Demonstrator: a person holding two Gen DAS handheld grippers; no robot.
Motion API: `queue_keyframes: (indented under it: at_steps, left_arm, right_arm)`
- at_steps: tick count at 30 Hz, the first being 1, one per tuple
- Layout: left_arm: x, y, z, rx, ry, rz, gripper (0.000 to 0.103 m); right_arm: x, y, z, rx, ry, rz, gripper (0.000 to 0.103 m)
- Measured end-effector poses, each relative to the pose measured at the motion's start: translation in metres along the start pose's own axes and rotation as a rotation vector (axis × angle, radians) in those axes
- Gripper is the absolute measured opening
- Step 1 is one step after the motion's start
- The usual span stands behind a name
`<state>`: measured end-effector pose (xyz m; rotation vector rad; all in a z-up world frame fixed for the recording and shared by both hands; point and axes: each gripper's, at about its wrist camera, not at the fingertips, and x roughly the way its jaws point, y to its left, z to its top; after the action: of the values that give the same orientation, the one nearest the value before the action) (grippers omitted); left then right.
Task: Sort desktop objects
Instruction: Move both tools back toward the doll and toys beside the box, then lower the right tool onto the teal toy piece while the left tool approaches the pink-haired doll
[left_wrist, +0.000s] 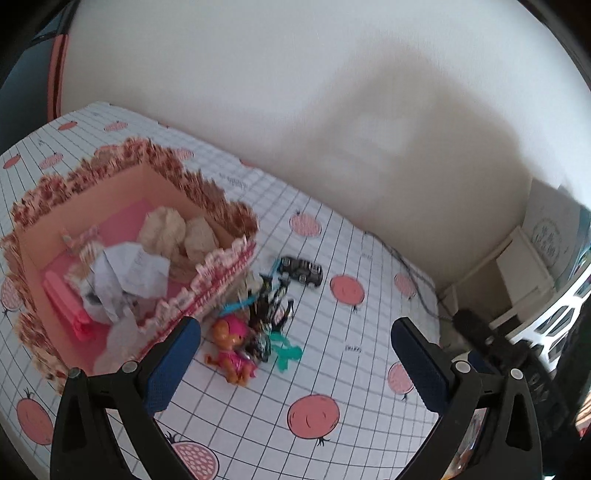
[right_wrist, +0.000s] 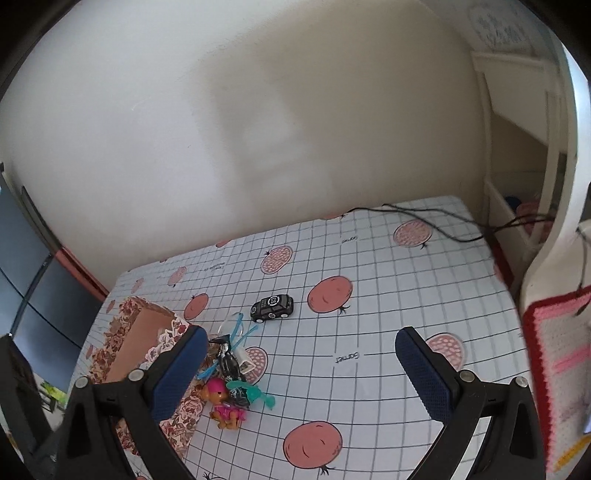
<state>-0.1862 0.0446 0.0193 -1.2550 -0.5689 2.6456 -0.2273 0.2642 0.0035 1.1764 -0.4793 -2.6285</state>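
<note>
While both the left claw and right claw hang wide and empty over the tabletop, the black toy car sits at two o'clock from the floral box, apart.
</note>
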Motion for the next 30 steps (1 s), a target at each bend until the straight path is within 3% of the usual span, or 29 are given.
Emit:
queue_keyframes:
  at_steps: [8,16,19,23,30]
  left_arm:
    - [0.048,0.009,-0.028,-0.066,0.156,0.068,0.103]
    - [0.062,0.029,-0.041,-0.141,0.188,0.225,0.102]
    - [0.064,0.040,-0.045,-0.207,0.204,0.217,0.102]
    - [0.065,0.053,-0.050,-0.250,0.205,0.262,0.102]
    - [0.065,0.074,-0.056,-0.328,0.229,0.303,0.102]
  right_arm:
    - [0.049,-0.015,-0.022,0.027,0.139,-0.045,0.103]
    - [0.074,-0.016,-0.039,0.047,0.187,-0.016,0.103]
    - [0.084,-0.009,-0.045,0.046,0.218,0.003,0.096]
    - [0.093,0.001,-0.052,0.031,0.242,0.002,0.092]
    - [0.107,0.017,-0.061,0.029,0.282,0.067,0.071]
